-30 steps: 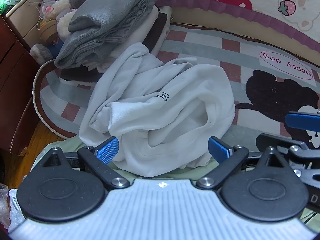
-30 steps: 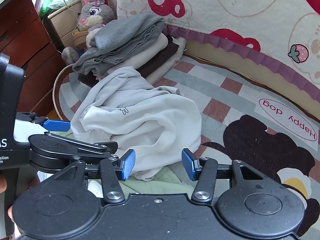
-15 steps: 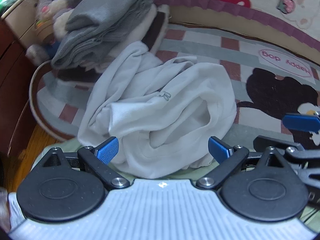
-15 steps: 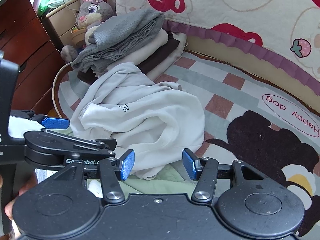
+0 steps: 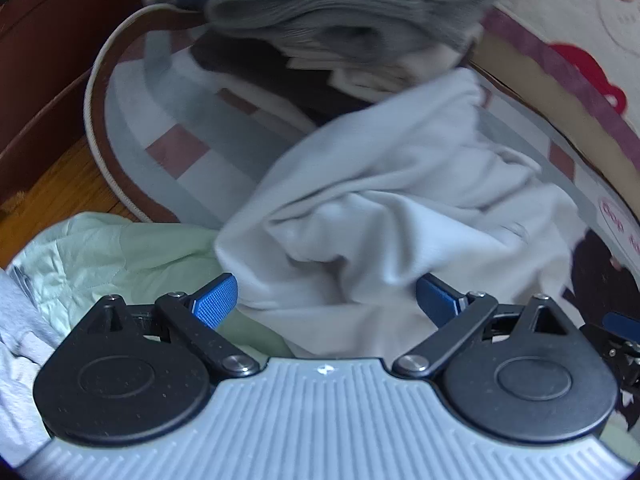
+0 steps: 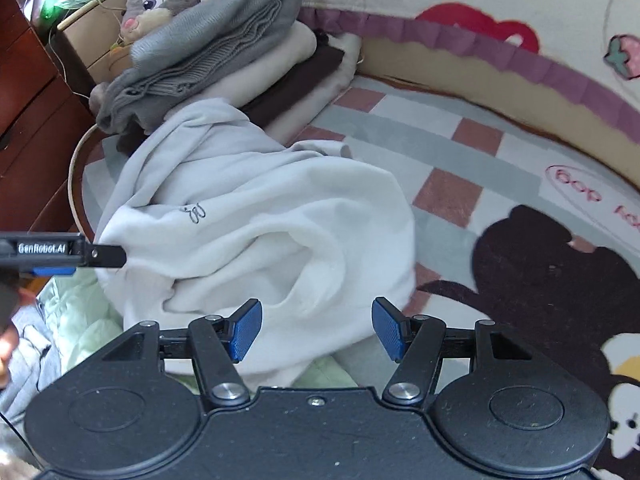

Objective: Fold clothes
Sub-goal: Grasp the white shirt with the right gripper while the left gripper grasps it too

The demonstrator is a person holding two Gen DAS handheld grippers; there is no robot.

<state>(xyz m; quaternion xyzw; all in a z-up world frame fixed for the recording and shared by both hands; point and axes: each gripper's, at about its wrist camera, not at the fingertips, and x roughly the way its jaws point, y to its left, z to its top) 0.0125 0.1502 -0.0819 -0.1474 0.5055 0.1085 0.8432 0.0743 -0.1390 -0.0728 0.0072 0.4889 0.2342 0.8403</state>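
A crumpled white garment (image 6: pixel 256 232) (image 5: pixel 392 208) lies in a heap on a checked play mat (image 6: pixel 448 148). My right gripper (image 6: pixel 316 328) hovers over the garment's near edge, its jaws opening wide, with cloth below them but not pinched. My left gripper (image 5: pixel 326 300) stands open at the garment's near left side, its blue pads apart and the white cloth between them untouched. The left gripper's tip (image 6: pixel 100 256) shows in the right wrist view at the heap's left edge.
A stack of folded clothes topped by a grey knit (image 6: pixel 208 48) sits behind the heap, a plush rabbit (image 6: pixel 156 0) beyond it. A pale green cloth (image 5: pixel 112 256) lies at the near left. Brown wooden furniture (image 6: pixel 28 112) stands left; a padded printed wall (image 6: pixel 480 8) rims the mat.
The left gripper swung left and dropped toward the garment's left side, rolling as it went. The right gripper sank closer to the heap and its jaws spread wider.
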